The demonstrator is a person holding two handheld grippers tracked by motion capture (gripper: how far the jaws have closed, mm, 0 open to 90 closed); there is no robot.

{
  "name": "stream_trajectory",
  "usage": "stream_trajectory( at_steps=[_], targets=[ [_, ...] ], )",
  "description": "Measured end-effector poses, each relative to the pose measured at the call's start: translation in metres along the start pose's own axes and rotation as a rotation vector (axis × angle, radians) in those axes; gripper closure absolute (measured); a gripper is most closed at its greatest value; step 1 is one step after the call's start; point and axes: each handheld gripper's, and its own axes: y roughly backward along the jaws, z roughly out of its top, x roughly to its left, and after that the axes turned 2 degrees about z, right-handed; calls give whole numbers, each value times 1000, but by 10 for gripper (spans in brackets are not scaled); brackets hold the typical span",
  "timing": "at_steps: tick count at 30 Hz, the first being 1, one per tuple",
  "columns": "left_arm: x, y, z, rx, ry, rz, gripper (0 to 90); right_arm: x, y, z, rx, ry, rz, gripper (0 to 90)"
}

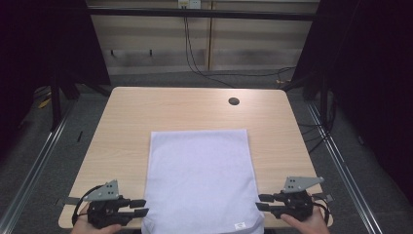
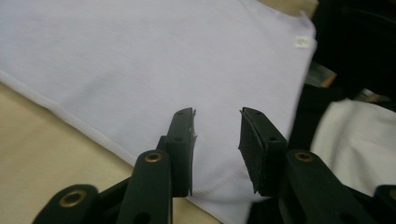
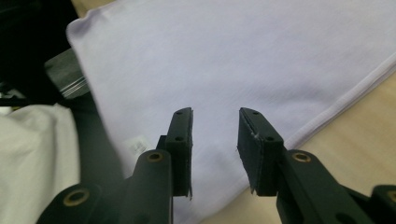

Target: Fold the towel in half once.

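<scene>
- A pale lavender rectangular folded cloth [image 1: 200, 180] lies flat on the light wooden surface [image 1: 126, 117], its near edge hanging a little over the surface's front edge, with a small white tag [image 1: 239, 225] near its front right corner.
- The left claw [image 1: 139, 207] sits at the front left corner of the surface, held level and low, its black jaws pointing right toward the cloth's left edge and reaching just up to it.
- The left hand [image 1: 97, 228] grips the claw's body from behind at the bottom of the high view, and a grey three-cornered plate tops the body.
- In the left gripper view the left claw [image 2: 217, 133] stands spread, nothing between the pads, and the cloth [image 2: 140, 60] lies beyond and beneath the jaws.
- The right claw [image 1: 264, 202] mirrors it at the front right corner, level and low, jaws pointing left at the cloth's right edge, just beside it.
- The right hand [image 1: 304, 224] holds it from below and behind.
- In the right gripper view the right claw [image 3: 215, 130] is likewise spread with an empty gap, and the cloth [image 3: 243, 51] and its tag [image 3: 135, 145] lie beneath and ahead.
- A round dark hole [image 1: 234, 101] sits in the far part of the surface, well apart from the cloth.
</scene>
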Motion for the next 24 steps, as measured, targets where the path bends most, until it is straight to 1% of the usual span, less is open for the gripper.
stream_trajectory(
  at_steps=[1,3,4,6,8,9,10,11,12,13,15,16,17,18,19,20,21,22,23,24],
  targets=[
    [5,-3,2,-4,3,10,640,-4,-4,4,-4,5,-17,659],
    [17,-14,9,3,32,41,628,-12,-11,11,-4,-2,-18,659],
    [24,-20,12,8,37,56,629,-17,-16,15,-2,-8,-24,660],
    [38,-31,20,23,60,90,628,-28,-28,24,9,-12,-38,660],
    [51,-40,28,16,105,114,625,-38,-38,34,13,-16,-52,659],
    [58,-44,32,18,119,118,617,-44,-43,39,8,-19,-57,659],
    [64,-49,36,29,124,139,606,-50,-48,44,5,-27,-60,659],
    [69,-54,40,27,122,159,598,-55,-54,49,8,-28,-66,654],
    [75,-58,43,18,130,164,601,-61,-60,54,10,-34,-75,647],
    [81,-63,47,22,144,170,601,-66,-65,58,16,-40,-81,634],
    [89,-72,54,29,124,212,601,-77,-78,66,34,-42,-111,615],
    [94,-76,57,29,123,227,600,-82,-84,69,38,-56,-119,614],
    [97,-80,59,18,130,228,601,-87,-90,72,40,-58,-122,620],
    [101,-83,60,23,139,232,604,-92,-95,74,41,-56,-135,620],
    [104,-87,62,33,136,248,607,-96,-101,76,40,-73,-138,621],
    [106,-90,63,46,129,262,607,-100,-106,79,48,-77,-147,622],
    [106,-90,63,46,129,262,605,-100,-106,79,48,-77,-147,622],
    [110,-93,62,52,133,269,605,-103,-110,81,51,-71,-157,620],
    [113,-97,59,56,125,271,622,-111,-119,83,52,-83,-180,622],
    [113,-97,58,54,122,269,627,-113,-121,83,53,-94,-184,624]
  ],
)
